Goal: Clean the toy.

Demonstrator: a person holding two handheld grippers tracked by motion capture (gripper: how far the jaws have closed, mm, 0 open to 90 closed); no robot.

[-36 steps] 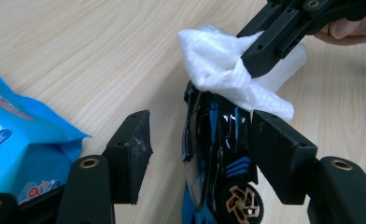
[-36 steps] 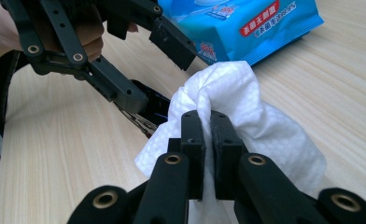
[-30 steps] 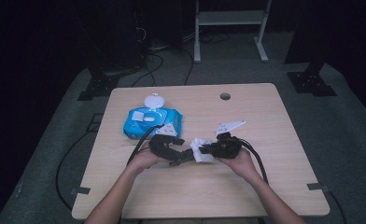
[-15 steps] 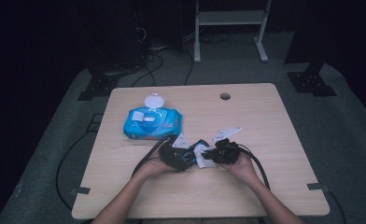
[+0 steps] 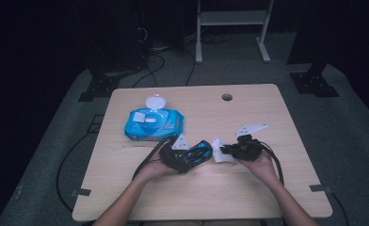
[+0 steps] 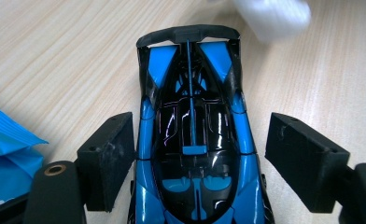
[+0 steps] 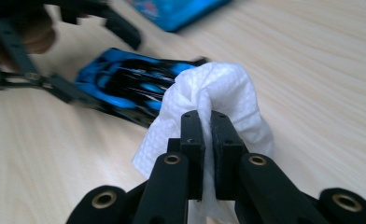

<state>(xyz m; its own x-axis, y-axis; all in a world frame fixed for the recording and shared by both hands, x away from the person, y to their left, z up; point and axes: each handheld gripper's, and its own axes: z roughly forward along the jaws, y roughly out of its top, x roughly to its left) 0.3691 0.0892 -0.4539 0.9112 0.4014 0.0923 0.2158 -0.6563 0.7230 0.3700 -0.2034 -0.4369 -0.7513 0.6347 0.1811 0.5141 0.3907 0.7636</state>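
A blue and black toy car [image 5: 199, 153] lies at the middle of the wooden table [image 5: 267, 188], with my left gripper [image 5: 192, 156] shut on it. In the left gripper view the two jaws stand at the sides of the car [image 6: 193, 140]; the left one presses its flank and the right one sits very close. My right gripper [image 7: 207, 121] is shut on a crumpled white wipe [image 7: 214, 88]. The wipe [image 5: 219, 154] sits just off the car's right end, seemingly touching it. The car [image 7: 130, 86] lies behind the wipe in the right gripper view.
A blue pack of wet wipes [image 5: 152, 123] with its white lid open lies behind the left hand. A round cable hole [image 5: 227, 97] is near the table's far edge. Cables trail from both grippers. A white metal stand [image 5: 232, 19] is on the floor beyond.
My left gripper has carried the car to the right, toward the right gripper. The right gripper with the wipe has drawn a little nearer the front edge, and wipe and car now meet.
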